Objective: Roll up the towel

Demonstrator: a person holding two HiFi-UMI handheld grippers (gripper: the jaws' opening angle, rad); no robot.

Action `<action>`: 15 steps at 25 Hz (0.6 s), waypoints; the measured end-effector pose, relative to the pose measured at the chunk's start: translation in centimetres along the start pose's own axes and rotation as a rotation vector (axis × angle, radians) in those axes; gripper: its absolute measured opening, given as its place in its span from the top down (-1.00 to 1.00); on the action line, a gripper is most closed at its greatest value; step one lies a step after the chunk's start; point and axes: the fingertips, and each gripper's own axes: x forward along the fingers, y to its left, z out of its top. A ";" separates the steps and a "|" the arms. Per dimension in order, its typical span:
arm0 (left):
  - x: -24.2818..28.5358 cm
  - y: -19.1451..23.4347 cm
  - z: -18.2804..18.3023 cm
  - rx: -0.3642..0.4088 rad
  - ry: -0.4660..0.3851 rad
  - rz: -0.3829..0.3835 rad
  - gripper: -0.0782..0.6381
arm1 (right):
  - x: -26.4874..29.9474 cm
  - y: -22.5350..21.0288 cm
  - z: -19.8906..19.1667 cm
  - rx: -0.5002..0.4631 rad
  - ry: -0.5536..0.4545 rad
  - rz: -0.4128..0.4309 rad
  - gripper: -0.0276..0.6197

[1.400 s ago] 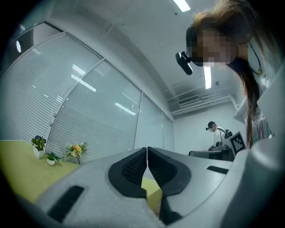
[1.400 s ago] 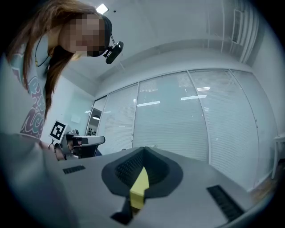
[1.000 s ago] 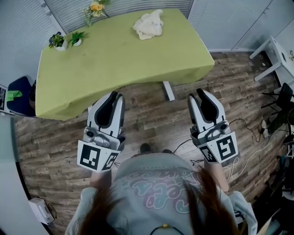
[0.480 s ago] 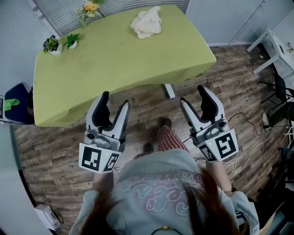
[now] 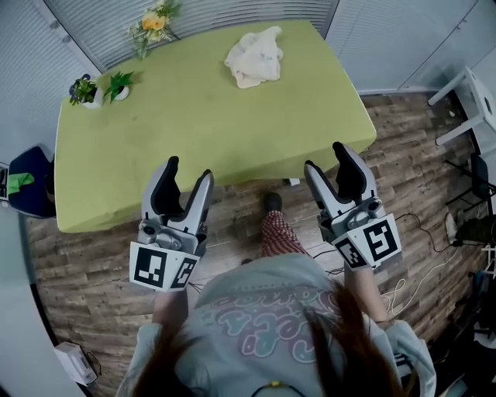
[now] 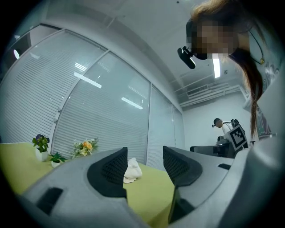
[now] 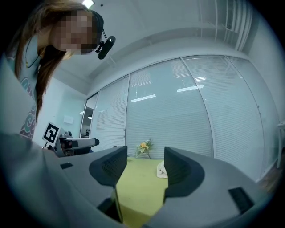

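- Towel: a cream-white, crumpled cloth towel (image 5: 254, 56) lies bunched in a heap near the far edge of the lime-green cloth-covered table (image 5: 209, 116), right of the table's middle. Not yet spread, no roll begun.
- Left grey two-jaw gripper (image 5: 189, 169): held short of the table's near edge, toward its left half. Claw released. The jaws have just been opening and stand apart with nothing between them.
- Right grey two-jaw gripper (image 5: 325, 157): also short of the table's near edge, toward its right corner. Claw released too, jaws just opened, empty.
- Both grippers are well apart from the towel, with the whole tabletop between them and it.
- Handling, as a judgement: light, soft and limp, not fragile. It will sag and drape when lifted and will hold no shape by itself. It probably slides easily over the table cover, and it may drag that cover into wrinkles.
- Where to grip: likely two neighbouring corners along one hem, one per gripper, to shake it flat before rolling from that edge. The corners are lost in the folds, so I cannot tell where they lie.
- A yellow flower bunch (image 5: 153, 23) stands at the table's far left corner, clear of the towel.
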 end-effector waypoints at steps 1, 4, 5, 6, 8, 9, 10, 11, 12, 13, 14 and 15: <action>1.3 0.6 -0.1 0.002 -0.001 0.007 0.17 | 1.1 -1.0 0.0 -0.002 -0.001 0.008 0.15; 5.3 2.1 -0.5 0.005 -0.010 0.027 0.17 | 4.3 -4.2 0.1 -0.010 -0.006 0.028 0.15; 6.5 2.4 -0.7 0.005 -0.010 0.032 0.17 | 5.3 -5.2 0.0 -0.009 -0.006 0.033 0.15; 7.8 2.7 -1.0 0.006 -0.008 0.036 0.17 | 6.3 -6.3 0.0 -0.007 -0.004 0.039 0.16; 10.4 3.2 -1.7 0.008 0.003 0.041 0.17 | 8.2 -8.3 -0.1 -0.008 0.004 0.056 0.16; 11.7 3.6 -1.9 0.007 0.007 0.043 0.17 | 9.2 -9.3 -0.2 -0.011 0.008 0.065 0.16; 13.0 4.0 -2.1 0.005 0.010 0.047 0.17 | 10.2 -10.2 -0.2 -0.015 0.012 0.073 0.16; 14.2 4.4 -2.3 0.003 0.012 0.054 0.17 | 11.3 -11.2 -0.2 -0.017 0.016 0.080 0.16; 15.4 4.9 -2.5 0.000 0.014 0.063 0.17 | 12.3 -12.1 -0.3 -0.017 0.021 0.088 0.16; 16.5 5.4 -2.7 -0.003 0.018 0.072 0.17 | 13.4 -12.9 -0.5 -0.016 0.028 0.097 0.16; 17.5 5.8 -3.0 -0.005 0.023 0.081 0.17 | 14.4 -13.6 -0.7 -0.015 0.036 0.107 0.16; 18.4 6.3 -3.3 -0.007 0.029 0.090 0.17 | 15.3 -14.3 -1.0 -0.016 0.045 0.117 0.16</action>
